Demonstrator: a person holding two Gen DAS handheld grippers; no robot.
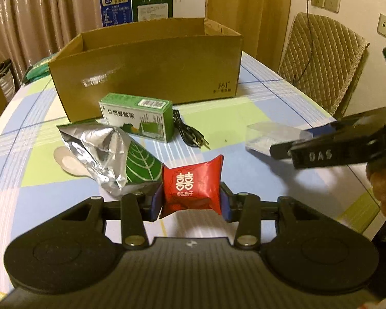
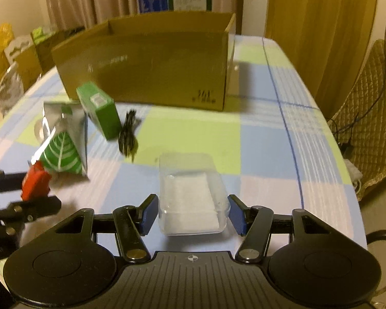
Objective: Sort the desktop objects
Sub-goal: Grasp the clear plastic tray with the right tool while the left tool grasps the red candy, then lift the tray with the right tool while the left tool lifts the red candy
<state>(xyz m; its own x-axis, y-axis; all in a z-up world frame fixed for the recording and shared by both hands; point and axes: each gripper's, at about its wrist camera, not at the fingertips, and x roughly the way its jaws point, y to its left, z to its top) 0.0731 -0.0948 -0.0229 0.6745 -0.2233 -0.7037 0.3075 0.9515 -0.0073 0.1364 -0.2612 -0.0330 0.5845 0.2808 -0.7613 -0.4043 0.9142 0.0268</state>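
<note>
Your left gripper (image 1: 191,200) has its blue pads clamped on the two sides of a small red foil sweet packet (image 1: 191,189) printed with white characters, held clear of the checked blue, green and white tablecloth (image 1: 218,118). Your right gripper (image 2: 193,215) straddles a clear rectangular plastic case (image 2: 191,198) with a white sheet inside — its jaws stand apart, with slim gaps between pads and case, which rests on the cloth near you. To the left lie a crumpled silver pouch with a green leaf print (image 1: 110,157), a green cardboard medicine carton (image 1: 139,116) and a coiled black cable (image 1: 190,134). Beyond them, at the far side, sits an open brown cardboard box (image 1: 146,61).
</note>
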